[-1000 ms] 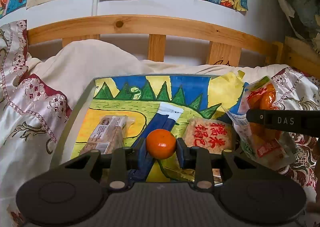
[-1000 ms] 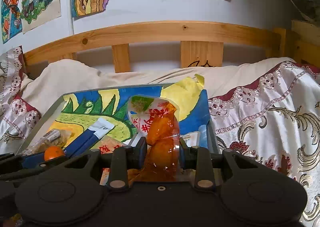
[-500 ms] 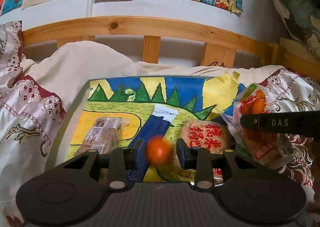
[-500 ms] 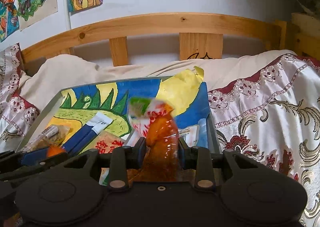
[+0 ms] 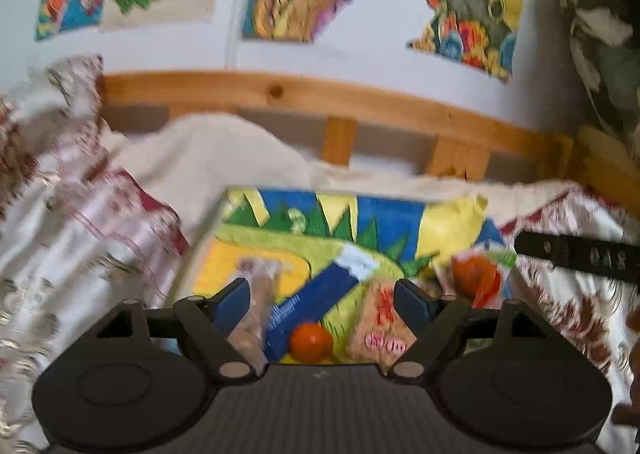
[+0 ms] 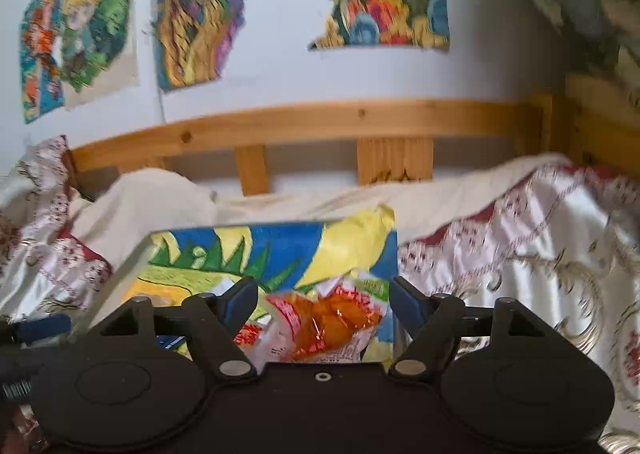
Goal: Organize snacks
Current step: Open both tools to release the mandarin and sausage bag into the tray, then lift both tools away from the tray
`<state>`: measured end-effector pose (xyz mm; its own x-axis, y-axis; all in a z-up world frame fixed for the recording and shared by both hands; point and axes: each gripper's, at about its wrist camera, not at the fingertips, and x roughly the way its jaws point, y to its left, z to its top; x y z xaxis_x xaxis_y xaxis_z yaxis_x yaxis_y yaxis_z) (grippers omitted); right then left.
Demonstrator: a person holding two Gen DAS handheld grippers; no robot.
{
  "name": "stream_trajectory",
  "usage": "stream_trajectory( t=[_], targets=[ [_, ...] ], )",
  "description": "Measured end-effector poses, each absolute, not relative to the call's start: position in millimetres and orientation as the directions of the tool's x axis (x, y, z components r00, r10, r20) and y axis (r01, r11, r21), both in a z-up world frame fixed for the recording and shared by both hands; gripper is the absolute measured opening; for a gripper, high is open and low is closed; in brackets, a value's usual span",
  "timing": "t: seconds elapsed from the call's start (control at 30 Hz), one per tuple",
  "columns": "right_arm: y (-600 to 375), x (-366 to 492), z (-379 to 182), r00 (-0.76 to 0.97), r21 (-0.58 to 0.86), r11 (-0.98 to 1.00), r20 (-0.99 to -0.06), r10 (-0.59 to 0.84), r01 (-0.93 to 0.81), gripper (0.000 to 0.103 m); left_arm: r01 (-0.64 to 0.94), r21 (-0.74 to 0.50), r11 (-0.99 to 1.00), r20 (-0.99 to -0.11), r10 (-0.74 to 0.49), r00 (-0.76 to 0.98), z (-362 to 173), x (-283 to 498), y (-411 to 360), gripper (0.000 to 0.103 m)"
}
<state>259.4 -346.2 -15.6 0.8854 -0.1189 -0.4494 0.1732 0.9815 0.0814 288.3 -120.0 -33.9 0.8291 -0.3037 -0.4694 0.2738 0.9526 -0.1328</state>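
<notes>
My left gripper (image 5: 322,300), opening, nothing pinched: small round orange fruit (image 5: 311,342) lies near. My right gripper (image 6: 323,300), opening: clear crinkly orange-snack bag (image 6: 326,324) loose on painted tray (image 6: 280,242), right edge.

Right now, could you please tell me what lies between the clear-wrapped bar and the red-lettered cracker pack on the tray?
In the left wrist view, the blue packet and the orange.

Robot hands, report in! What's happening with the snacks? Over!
Left gripper opening, orange lying loose on tray. Right gripper opening, snack bag loose below. Nothing blocking.
</notes>
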Motion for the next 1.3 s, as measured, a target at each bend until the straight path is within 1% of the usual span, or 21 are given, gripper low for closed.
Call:
stream_trajectory(
  t=[0.07,0.13,0.2,0.33,0.43,0.7,0.87,1.07,1.3],
  targets=[
    [-346.0,248.9,-6.4,0.898,0.080,0.984,-0.426,-0.109,0.157,0.080,0.256,-0.121,0.959,-0.445,-0.283,0.849,-20.0,280.1,-115.8,0.089],
    [-345.2,236.9,3.1,0.912,0.084,0.986,-0.398,-0.098,0.142,0.087,0.228,-0.098,0.969,-0.416,-0.248,0.875,-7.6,268.7,-111.7,0.095],
    [-343.4,225.6,12.5,0.924,0.087,0.988,-0.372,-0.083,0.124,0.090,0.209,-0.083,0.974,-0.396,-0.225,0.891,2.6,258.2,-107.3,0.099],
    [-338.2,197.5,26.4,0.942,0.097,0.990,-0.331,-0.064,0.101,0.098,0.187,-0.071,0.980,-0.366,-0.200,0.909,22.2,232.6,-98.7,0.102],
    [-333.8,173.3,35.3,0.951,0.106,0.991,-0.306,-0.050,0.087,0.102,0.173,-0.072,0.982,-0.344,-0.187,0.920,32.4,211.2,-91.6,0.102],
    [-315.6,108.7,45.0,0.963,0.081,0.995,-0.267,-0.042,0.065,0.102,0.159,-0.138,0.978,-0.328,-0.197,0.924,49.7,156.4,-70.9,0.102],
    [-308.6,72.6,45.8,0.962,0.097,0.994,-0.273,-0.026,0.055,0.102,0.131,-0.109,0.985,-0.317,-0.159,0.935,51.0,117.3,-55.1,0.102],
    [-304.3,40.9,43.7,0.953,0.132,0.990,-0.304,-0.006,0.048,0.102,0.150,-0.096,0.984,-0.355,-0.175,0.918,42.3,80.0,-35.3,0.102],
    [-293.3,16.3,40.2,0.944,0.121,0.992,-0.331,0.014,0.027,0.102,0.139,-0.029,0.990,-0.398,-0.139,0.907,29.3,48.1,-24.8,0.102]
  ],
)
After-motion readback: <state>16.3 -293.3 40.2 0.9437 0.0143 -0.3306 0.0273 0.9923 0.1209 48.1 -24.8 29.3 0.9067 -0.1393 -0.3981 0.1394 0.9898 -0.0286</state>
